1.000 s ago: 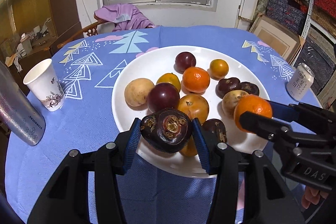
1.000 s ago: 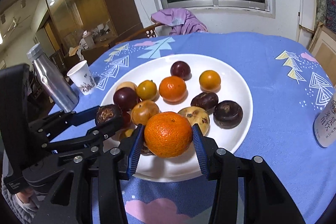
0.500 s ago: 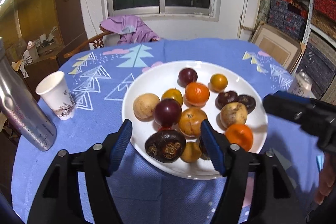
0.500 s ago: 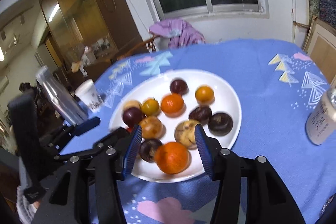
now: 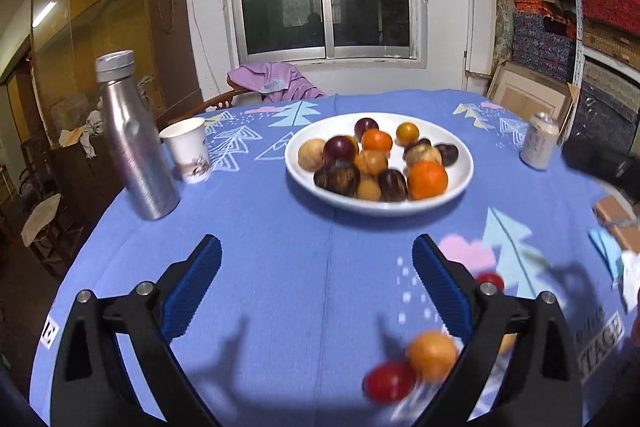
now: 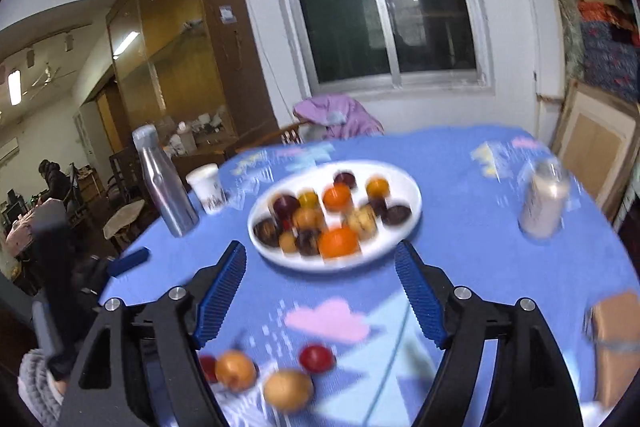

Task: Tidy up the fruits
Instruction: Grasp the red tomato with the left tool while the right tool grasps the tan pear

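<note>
A white plate (image 5: 460, 155) holds several fruits: oranges, dark purple and brown ones. It also shows in the right wrist view (image 6: 404, 187). My left gripper (image 5: 316, 281) is open and empty, well back from the plate above the blue cloth. My right gripper (image 6: 320, 287) is open and empty, also back from the plate. Loose fruits lie on the cloth near me: an orange one (image 5: 432, 355) and a red one (image 5: 390, 381) by my left gripper's right finger; a red one (image 6: 317, 357) and two yellow-brown ones (image 6: 288, 389) under my right gripper.
A silver bottle (image 5: 134, 139) and a paper cup (image 5: 188, 149) stand left of the plate. A drink can (image 5: 538, 141) stands at its right. A brown box (image 6: 612, 343) lies at the near right. A chair with purple cloth (image 5: 276, 83) is behind the table.
Both grippers let go of their fruits onto the plate, the dark fruit and the orange, opened wide, and pulled back and up. Loose fruits near the table's front have come into view.
</note>
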Tool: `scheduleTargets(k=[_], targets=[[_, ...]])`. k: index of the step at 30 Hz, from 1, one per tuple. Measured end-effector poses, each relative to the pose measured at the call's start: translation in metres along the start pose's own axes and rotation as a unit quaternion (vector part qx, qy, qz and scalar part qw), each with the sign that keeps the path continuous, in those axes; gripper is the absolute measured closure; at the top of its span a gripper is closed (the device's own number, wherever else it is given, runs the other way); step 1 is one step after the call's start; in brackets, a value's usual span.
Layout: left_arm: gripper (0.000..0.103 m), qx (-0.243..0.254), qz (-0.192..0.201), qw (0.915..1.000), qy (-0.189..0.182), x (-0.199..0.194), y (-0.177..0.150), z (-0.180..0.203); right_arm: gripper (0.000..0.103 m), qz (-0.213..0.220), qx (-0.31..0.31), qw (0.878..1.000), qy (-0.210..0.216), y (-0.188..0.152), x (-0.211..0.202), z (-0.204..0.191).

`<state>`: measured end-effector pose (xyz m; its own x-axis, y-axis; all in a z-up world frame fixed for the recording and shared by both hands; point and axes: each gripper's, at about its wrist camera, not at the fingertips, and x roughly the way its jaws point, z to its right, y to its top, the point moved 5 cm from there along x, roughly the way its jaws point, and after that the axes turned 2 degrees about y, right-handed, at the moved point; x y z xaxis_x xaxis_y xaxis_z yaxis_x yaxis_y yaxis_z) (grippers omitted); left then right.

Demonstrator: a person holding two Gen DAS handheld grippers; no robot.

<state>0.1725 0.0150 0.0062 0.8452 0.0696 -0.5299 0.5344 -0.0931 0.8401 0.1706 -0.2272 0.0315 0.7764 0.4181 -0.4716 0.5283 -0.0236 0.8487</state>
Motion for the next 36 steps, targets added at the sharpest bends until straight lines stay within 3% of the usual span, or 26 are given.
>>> scheduleTargets(k=[6, 30, 36], targets=[[0.008, 0.004, -0.002, 0.9998, -0.017, -0.025, -0.034, 0.002, 0.021, -0.051, 0.03, 0.998, -0.007, -0.044, 0.001, 0.015], [0.008, 0.029, -0.032, 0.9988, -0.021, -0.012, -0.039, 0.015, 0.017, -0.074, 0.001, 0.997, -0.01, -0.053, 0.009, 0.002], [0.008, 0.031, -0.074, 0.9944, -0.068, -0.007, -0.053, 0.02, 0.017, -0.098, -0.02, 0.995, 0.005, -0.065, 0.013, -0.008]])
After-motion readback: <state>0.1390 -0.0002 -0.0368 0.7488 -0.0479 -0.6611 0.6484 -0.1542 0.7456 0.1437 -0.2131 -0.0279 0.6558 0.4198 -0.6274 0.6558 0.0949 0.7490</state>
